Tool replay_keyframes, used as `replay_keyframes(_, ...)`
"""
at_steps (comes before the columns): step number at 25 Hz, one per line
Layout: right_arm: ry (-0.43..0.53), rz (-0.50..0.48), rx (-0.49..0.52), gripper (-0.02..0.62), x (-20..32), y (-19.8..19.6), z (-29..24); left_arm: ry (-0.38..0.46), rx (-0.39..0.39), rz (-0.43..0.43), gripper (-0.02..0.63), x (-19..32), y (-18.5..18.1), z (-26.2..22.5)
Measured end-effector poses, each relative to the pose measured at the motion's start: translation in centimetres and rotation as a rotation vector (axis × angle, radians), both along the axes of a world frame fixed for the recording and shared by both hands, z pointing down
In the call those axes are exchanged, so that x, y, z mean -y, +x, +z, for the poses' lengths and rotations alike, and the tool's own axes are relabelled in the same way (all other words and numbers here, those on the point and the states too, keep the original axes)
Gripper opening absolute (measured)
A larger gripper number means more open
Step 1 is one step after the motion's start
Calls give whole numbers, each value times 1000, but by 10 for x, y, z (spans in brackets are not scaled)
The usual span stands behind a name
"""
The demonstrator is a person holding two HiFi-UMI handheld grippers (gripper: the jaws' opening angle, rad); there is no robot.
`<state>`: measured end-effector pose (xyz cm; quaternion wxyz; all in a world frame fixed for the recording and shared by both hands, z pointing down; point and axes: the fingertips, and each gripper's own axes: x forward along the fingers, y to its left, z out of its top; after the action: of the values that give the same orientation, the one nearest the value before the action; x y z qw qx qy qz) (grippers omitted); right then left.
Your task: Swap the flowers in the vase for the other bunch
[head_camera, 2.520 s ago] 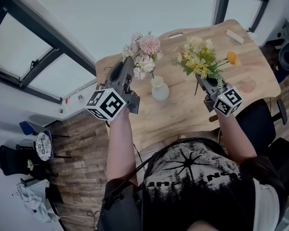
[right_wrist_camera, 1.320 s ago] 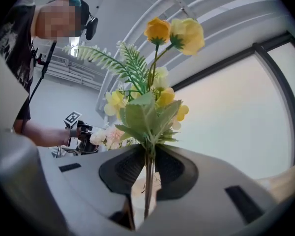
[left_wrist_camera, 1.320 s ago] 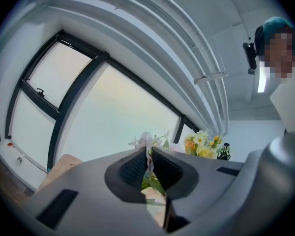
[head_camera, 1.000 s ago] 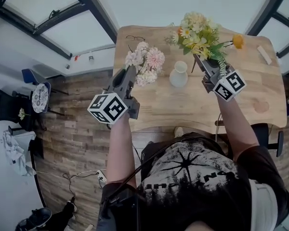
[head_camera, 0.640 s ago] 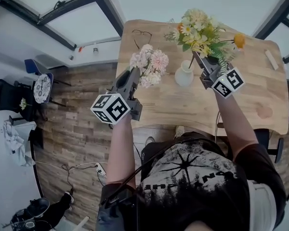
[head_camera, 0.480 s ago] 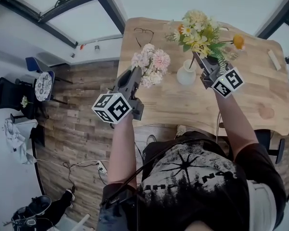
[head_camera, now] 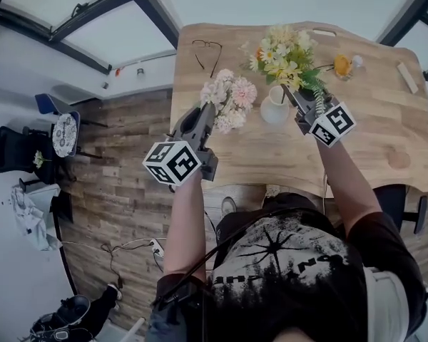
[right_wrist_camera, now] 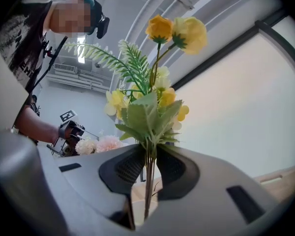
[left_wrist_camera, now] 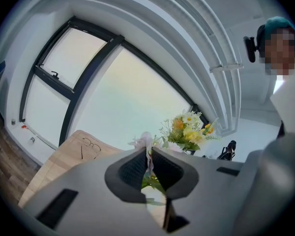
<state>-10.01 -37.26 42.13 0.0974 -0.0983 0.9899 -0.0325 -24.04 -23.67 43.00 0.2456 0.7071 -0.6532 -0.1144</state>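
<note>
The left gripper (head_camera: 205, 114) has its jaws pressed together on the thin stems of the pink bunch (head_camera: 230, 100), whose pale blooms stand up just past its tips, above the near left part of the wooden table (head_camera: 371, 120). The left gripper view shows those stems pinched between the dark pads (left_wrist_camera: 137, 167). The right gripper (head_camera: 294, 97) pinches the green stems of the yellow bunch (head_camera: 282, 55); in its own view the stems (right_wrist_camera: 148, 181) run straight down between the nearly closed jaws, with leaves and yellow blooms fanning above. The white vase (head_camera: 276, 109) stands upright on the table between the two grippers, just beside the right one, and the yellow blooms overlap its mouth from behind. A pair of glasses (head_camera: 205, 48) lies near the table's far left corner.
</note>
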Motion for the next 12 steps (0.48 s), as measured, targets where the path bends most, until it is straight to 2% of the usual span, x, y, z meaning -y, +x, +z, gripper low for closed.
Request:
replay_keyframes(6,-11,6,-23,64,-2,1,20,-26,-7,18,40,4,4,11)
replay_keyframes(12,18,5,-59,74,-5,0,33,-46,-2,20,40,9,1,15)
